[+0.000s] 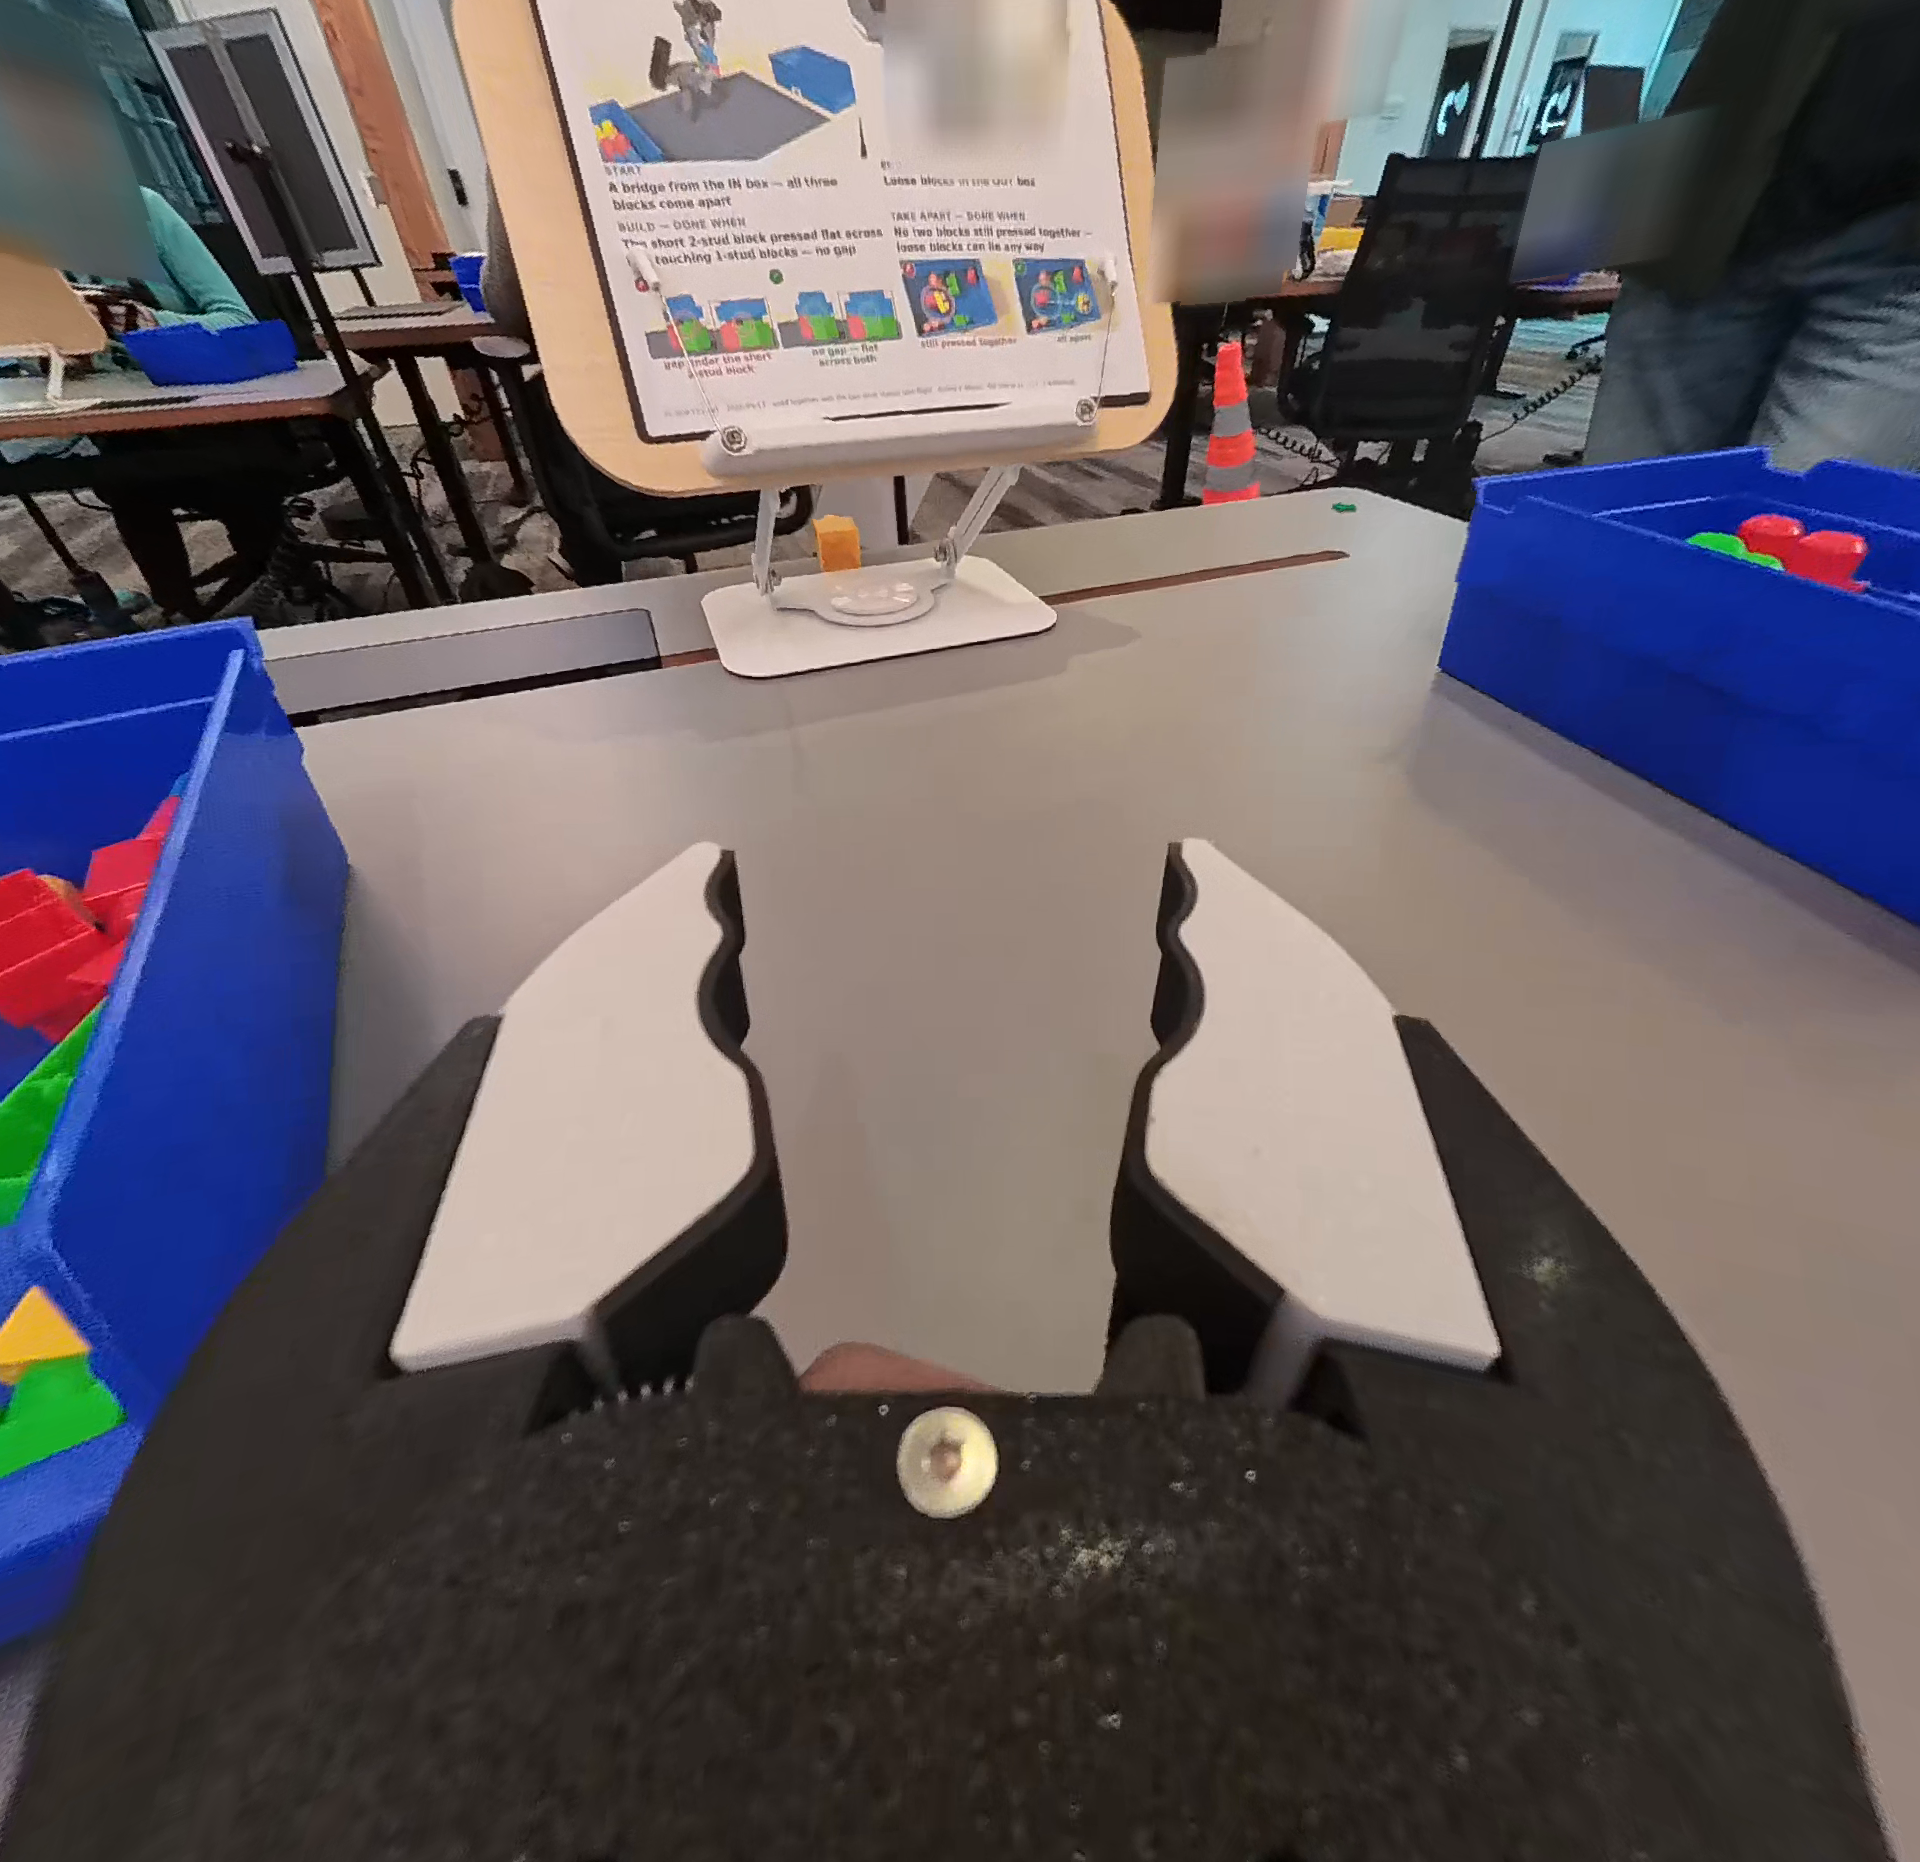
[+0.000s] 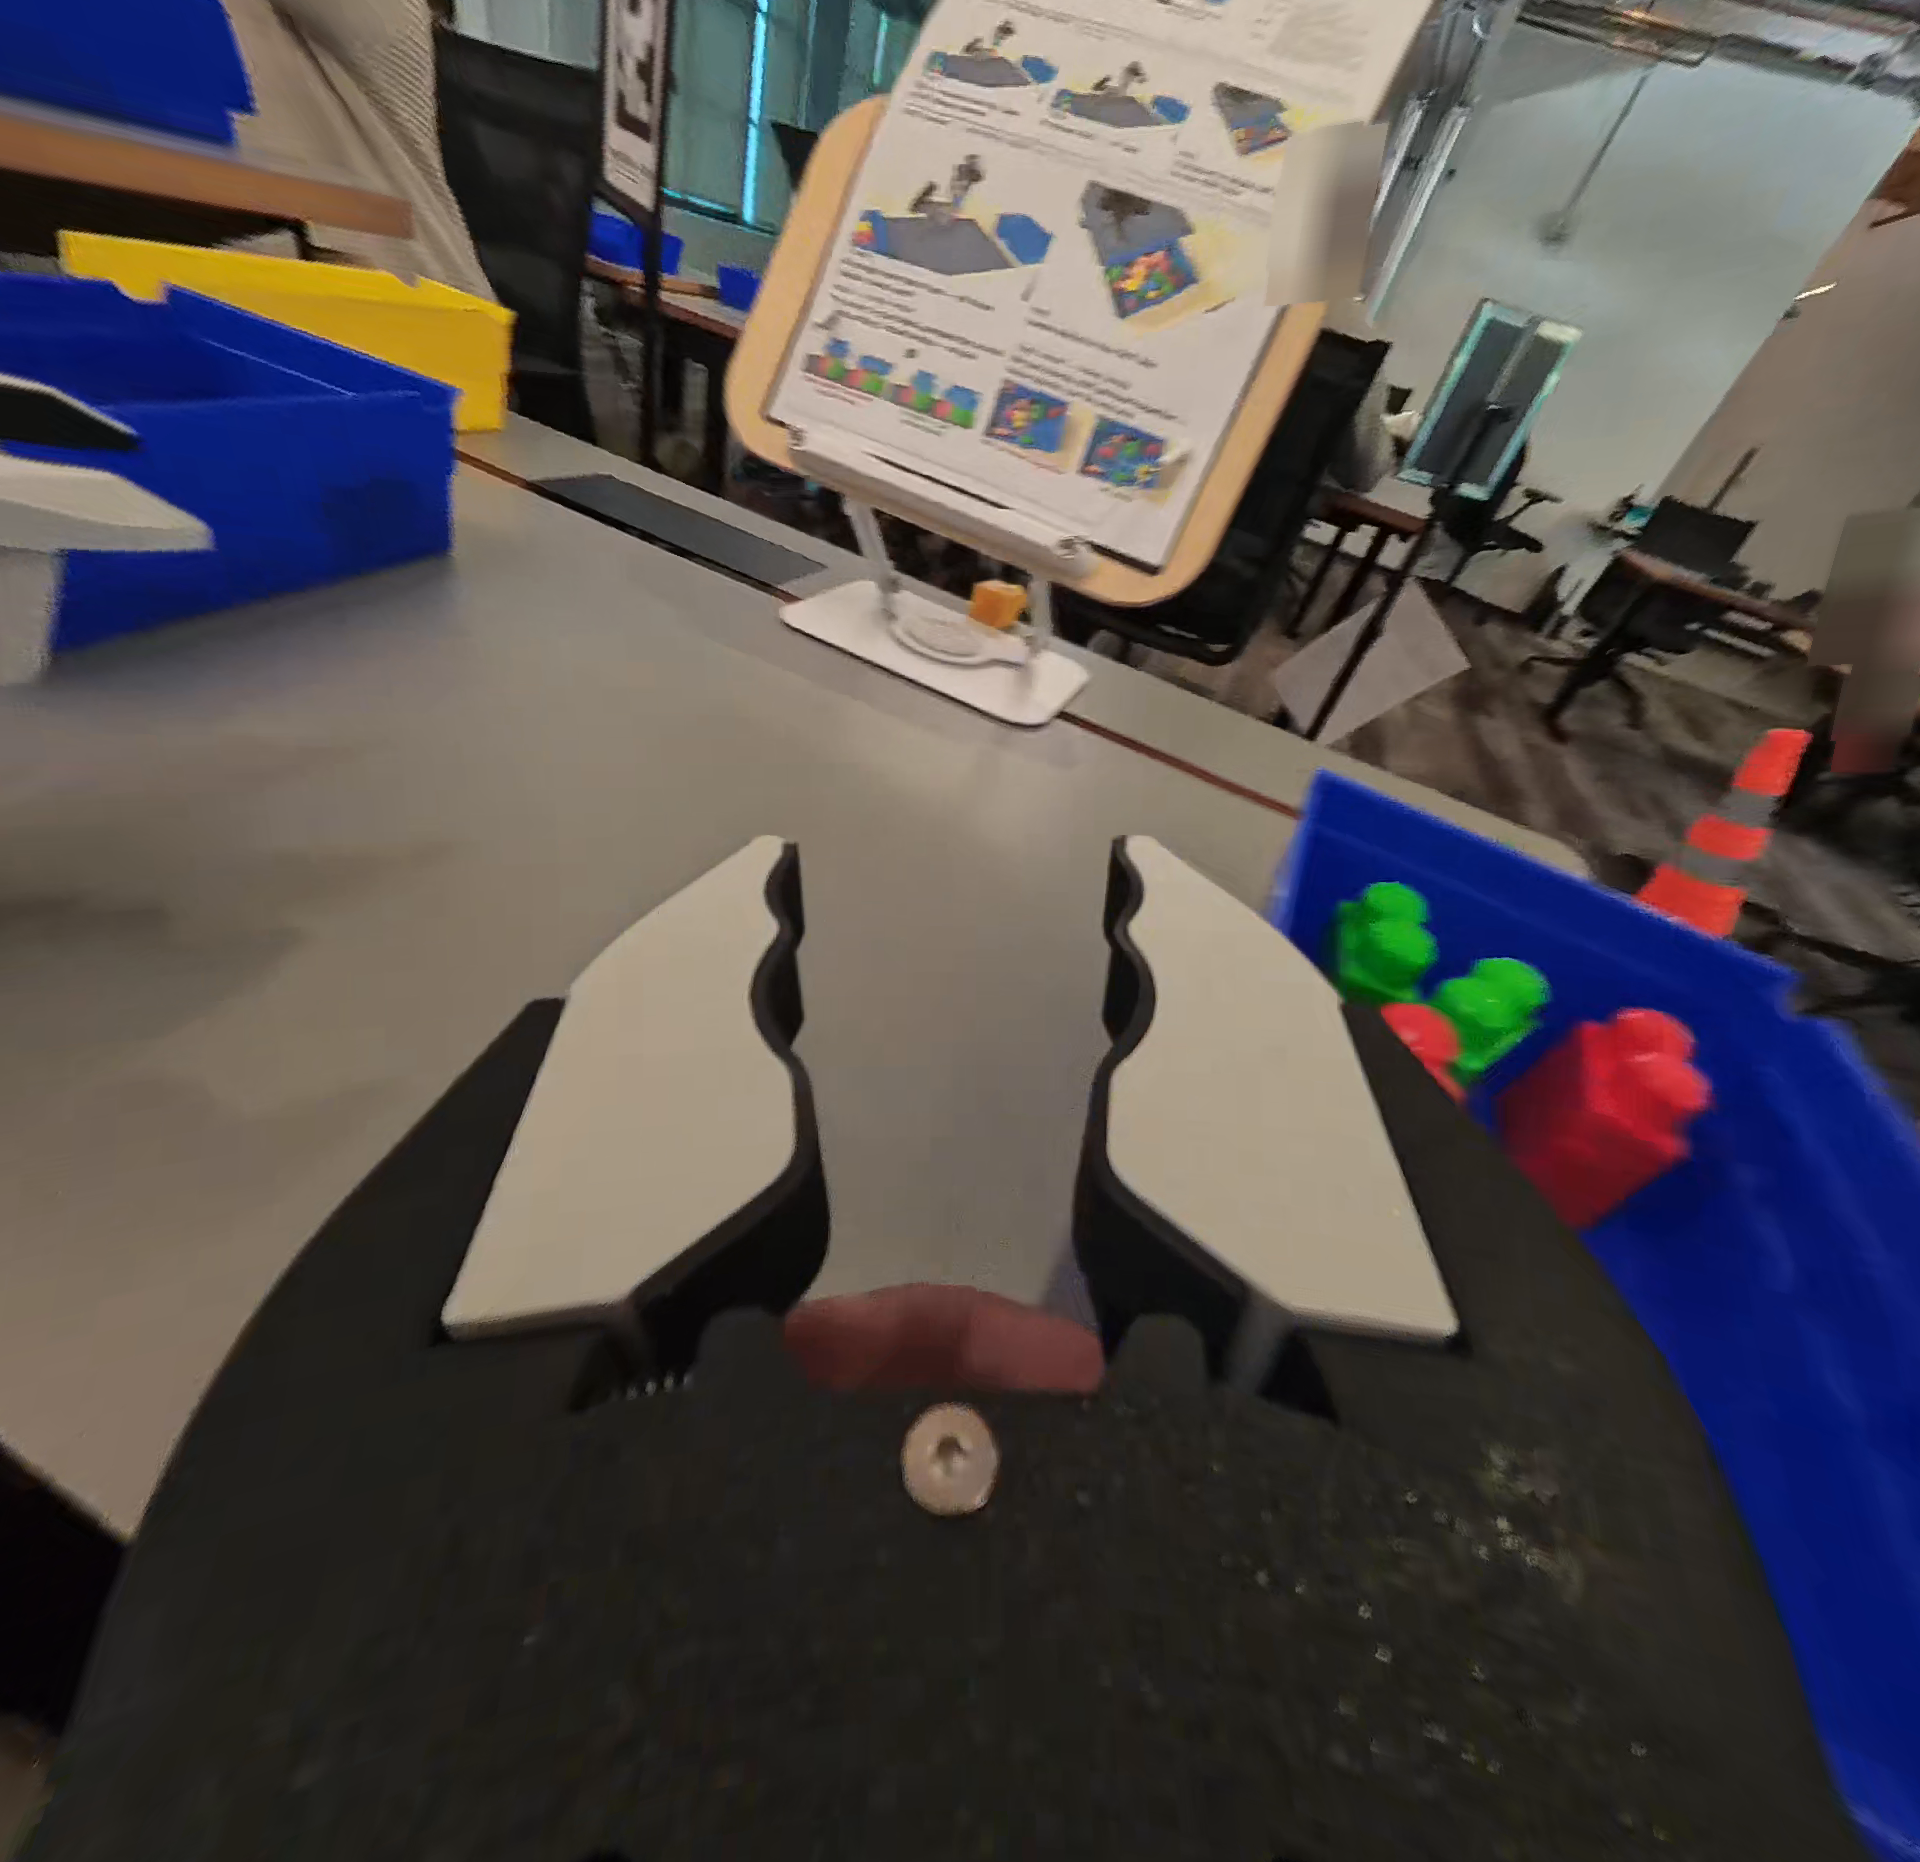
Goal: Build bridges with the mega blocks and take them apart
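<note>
Left bin [image 1: 208, 877] holds piled red, green, yellow blocks [image 1: 62, 939] ready for picking, left gripper [image 1: 951, 877] and right gripper [image 2: 954, 877] hover empty, jaws wide apart over bare table [image 1: 935, 752], right bin [image 2: 1766, 1241] keeps loose blocks [image 2: 1600, 1106] sorted

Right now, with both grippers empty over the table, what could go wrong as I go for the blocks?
1. The left bin holds red and green blocks in a jumbled heap, so the open left gripper might pinch two at once.
2. The right gripper sits close beside the right bin; swinging over could clip its wall.
3. The right wrist view is blurred, suggesting fast motion, so aim may suffer.
</note>
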{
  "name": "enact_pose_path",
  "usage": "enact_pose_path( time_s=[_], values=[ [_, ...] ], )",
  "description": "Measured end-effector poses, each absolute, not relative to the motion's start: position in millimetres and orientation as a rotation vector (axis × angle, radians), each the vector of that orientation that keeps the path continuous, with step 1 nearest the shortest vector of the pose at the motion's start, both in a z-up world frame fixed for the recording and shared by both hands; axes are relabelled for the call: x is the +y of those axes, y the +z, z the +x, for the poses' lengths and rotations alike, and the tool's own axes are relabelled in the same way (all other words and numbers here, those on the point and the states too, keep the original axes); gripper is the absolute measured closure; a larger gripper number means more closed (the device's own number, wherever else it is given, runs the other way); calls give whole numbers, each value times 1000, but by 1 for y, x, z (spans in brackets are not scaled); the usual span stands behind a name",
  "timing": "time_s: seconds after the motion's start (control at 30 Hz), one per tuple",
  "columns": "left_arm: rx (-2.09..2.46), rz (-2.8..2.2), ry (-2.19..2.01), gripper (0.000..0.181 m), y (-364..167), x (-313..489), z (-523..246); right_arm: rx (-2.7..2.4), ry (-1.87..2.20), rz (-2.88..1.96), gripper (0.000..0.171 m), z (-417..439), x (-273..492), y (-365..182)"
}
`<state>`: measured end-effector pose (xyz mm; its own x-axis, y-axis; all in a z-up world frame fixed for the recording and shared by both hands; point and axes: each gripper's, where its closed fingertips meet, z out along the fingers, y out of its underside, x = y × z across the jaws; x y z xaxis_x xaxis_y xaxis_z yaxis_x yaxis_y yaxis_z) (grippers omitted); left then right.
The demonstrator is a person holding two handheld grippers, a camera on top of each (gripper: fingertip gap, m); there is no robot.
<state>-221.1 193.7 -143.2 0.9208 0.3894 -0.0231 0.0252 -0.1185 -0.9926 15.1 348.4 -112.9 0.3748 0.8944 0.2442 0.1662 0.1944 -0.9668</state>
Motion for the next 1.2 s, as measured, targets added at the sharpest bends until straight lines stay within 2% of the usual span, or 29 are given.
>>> enact_pose_path(
  time_s=[0.1,0.4,0.83,1.2],
  values=[
    [-333,-1682,318,106,-148,191,-214,-1068,756,-1323,119,0,328,-129],
    [-365,-1755,251,105,-159,178,-199,-1093,851,-1566,110,-19,323,-175],
    [-488,-1789,255,108,-181,111,-223,-1199,828,-1595,121,-22,320,-201],
    [-544,-1785,358,113,-166,79,-257,-1208,910,-1627,125,-29,317,-204]
  ],
)
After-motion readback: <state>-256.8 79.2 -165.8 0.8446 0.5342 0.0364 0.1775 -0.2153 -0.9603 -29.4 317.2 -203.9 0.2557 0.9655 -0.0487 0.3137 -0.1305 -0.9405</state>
